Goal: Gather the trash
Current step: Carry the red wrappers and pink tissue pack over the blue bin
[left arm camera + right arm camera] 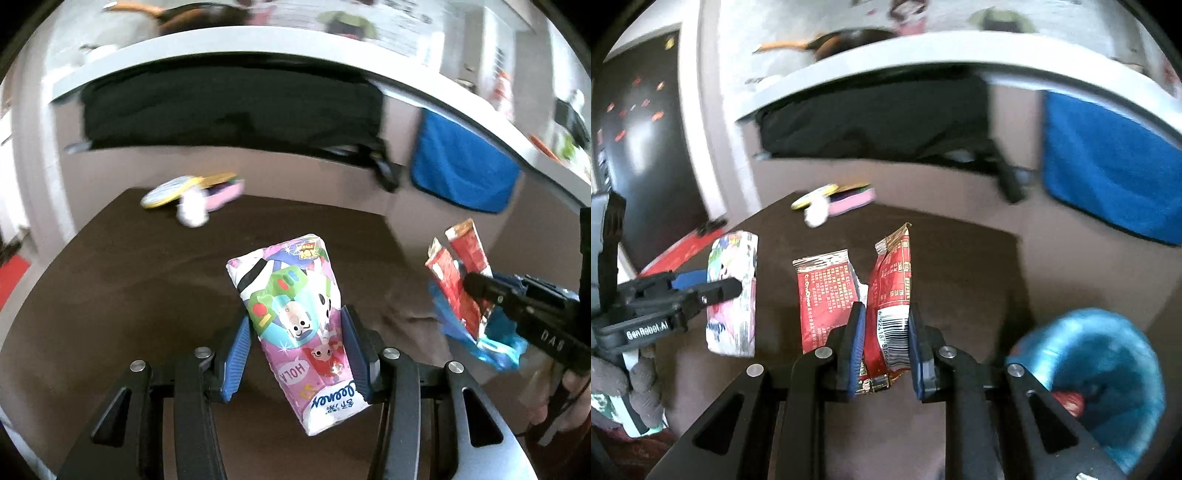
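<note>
the left gripper (295,350) holds a pink cartoon-print tissue pack (295,325) between its blue pads, jaws at a middling width and clamped on the pack's sides. the right gripper (886,350) is closed narrow on a torn red wrapper (890,306), and a crumpled blue wrapper (480,332) appears caught in the same grip. both loads are carried clear of the dark brown table (110,277).

step in hand, as judged: transport to the blue-lined bin (1108,369) at lower right.
1. keep both grips firm; the tissue pack hangs tilted and may slip.
2. bring the right load over the bin mouth first, since it is nearer.
3. release only above the liner.

more small litter (192,199) lies at the table's far edge. beyond, a black cloth (229,110) and a blue cloth (461,166) hang from a grey counter edge (221,51). the background is blurred.
</note>
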A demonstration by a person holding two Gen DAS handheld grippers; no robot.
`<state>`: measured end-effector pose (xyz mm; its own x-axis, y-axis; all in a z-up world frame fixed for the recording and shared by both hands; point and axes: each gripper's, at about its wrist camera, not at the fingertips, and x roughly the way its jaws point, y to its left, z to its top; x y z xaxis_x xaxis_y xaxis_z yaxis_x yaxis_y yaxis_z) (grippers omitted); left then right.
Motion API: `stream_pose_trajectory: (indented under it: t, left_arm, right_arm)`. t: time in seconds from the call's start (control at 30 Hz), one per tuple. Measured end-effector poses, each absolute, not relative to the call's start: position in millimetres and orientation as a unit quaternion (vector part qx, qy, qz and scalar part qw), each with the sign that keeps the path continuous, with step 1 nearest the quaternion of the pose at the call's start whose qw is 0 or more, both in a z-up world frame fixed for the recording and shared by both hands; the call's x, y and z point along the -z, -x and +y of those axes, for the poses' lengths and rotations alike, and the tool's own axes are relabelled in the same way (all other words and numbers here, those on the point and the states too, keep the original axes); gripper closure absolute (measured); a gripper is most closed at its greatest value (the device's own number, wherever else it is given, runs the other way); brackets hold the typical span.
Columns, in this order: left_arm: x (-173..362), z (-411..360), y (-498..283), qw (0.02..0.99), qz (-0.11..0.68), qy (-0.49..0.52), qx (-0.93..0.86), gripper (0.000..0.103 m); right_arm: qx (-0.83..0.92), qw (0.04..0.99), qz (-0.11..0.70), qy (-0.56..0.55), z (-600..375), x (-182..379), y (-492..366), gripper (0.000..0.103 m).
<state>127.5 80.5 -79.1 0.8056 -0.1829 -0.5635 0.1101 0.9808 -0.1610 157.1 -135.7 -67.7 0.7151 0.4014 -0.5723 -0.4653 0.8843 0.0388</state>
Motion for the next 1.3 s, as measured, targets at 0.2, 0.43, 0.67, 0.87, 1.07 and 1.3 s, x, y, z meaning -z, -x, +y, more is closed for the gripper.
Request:
stream_pose_trajectory:
  t: [0.2,0.43,0.67,0.87,1.07,1.3]
  left_arm:
    - [70,30,-141,0.943,0.309,0.041,0.118,0.055]
    - [54,-35,-162,0.938,0.302,0.01,0.171,0.055]
    - [55,-104,-181,0.923,0.313,-0.013,0.223,0.055]
    - [61,-138,-196,0.918,0.317,-0.03,0.234,0.055]
    - [82,-155,-207,0.91,0.34,-0.031,0.234,0.055]
    - [94,-169,-216,0.905,0.355,-0.036,0.232,0.055]
  right_arm:
    - [-0.181,0.945,0.271,0.027,-204,52,-141,0.083]
    - [-0.114,0.956,0.269,0.007,-273,53,-138,0.083]
    - [-0.07,0.959,0.276,-0.019,-323,60,-136,0.083]
    - [-0.047,0.957,0.284,-0.033,-348,68,-140,0.083]
    - [-0.031,0.955,0.293,-0.03,-355,82,-147,0.083]
    - [-0.029,0.952,0.303,-0.033,-357,91,-155,0.083]
